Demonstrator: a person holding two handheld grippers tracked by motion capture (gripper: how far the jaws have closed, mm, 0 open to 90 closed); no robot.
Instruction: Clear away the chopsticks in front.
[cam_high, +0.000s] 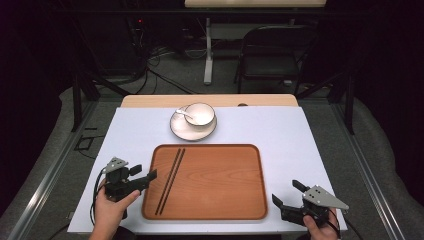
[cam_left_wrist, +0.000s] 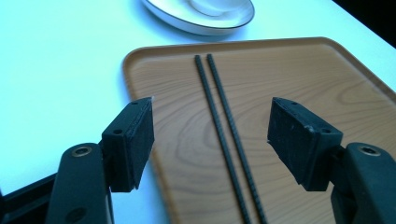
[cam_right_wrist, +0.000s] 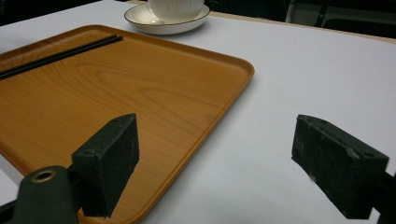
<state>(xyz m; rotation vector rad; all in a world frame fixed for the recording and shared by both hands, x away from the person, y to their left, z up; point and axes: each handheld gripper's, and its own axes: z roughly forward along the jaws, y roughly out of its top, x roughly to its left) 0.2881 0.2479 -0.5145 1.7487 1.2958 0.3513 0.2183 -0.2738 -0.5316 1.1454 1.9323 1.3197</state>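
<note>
Beyond tray (cam_high: 215, 200), bowl (cam_high: 200, 113), perhaps spoon (cam_high: 183, 113).

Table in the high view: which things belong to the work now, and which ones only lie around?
In the work:
- left tongs, open, pointing at the chopsticks
- chopsticks on the wooden tray
- right tongs, open, beside the tray

Only lying around:
- bowl with spoon on a plate
- folding chair behind the table

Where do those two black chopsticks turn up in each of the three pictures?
High view: the chopsticks lie slanted on the tray's left part.
Left gripper view: the chopsticks run up the middle, between the open jaws.
Right gripper view: the chopsticks sit upper left, on the tray's far side.
Shared landmark: the wooden tray.
</note>
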